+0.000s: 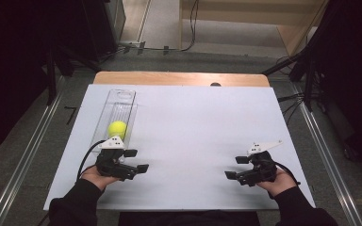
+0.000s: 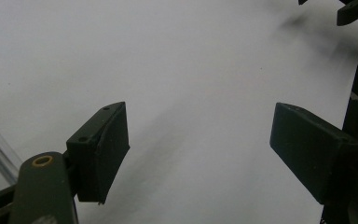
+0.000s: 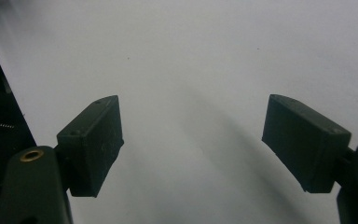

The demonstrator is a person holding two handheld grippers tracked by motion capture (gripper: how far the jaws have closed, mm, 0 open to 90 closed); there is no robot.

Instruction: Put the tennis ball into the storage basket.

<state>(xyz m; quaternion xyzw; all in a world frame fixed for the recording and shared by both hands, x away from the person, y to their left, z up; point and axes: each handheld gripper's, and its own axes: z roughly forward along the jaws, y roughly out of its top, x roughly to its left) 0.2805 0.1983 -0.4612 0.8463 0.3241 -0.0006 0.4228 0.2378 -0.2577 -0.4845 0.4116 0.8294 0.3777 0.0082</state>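
At the left of the high view, a clear plastic tube (image 1: 115, 117) was seen lying lengthwise on the white table (image 1: 193, 127), its open mouth turned toward the far edge. A yellow-green tennis ball (image 1: 117, 129) was held inside it, in the near half, just beyond the left gripper (image 1: 136, 160). That gripper was rested low over the table at the tube's near end, and its jaws were set wide apart with nothing between them; in the left gripper view only bare white surface was framed between the two black pads (image 2: 103, 151), with a sliver of the clear tube caught at the lower left edge.

The middle of the table was left bare.

At the right, the right gripper (image 1: 236, 167) was held near the front edge, well apart from the tube, pointed inward toward the left one. Its jaws were likewise spread open and empty, as was shown by the right gripper view.

The work in hand was judged to concern the ball in the tube. Several risks were foreseen. A round tube on a smooth board could be set rolling by a nudge from the left gripper's near jaw, and the ball would then be carried away with it. Clear, slick plastic could be expected to slip if pinched off-centre. If the tube were tilted toward its open mouth, the ball could be let roll out across the table.
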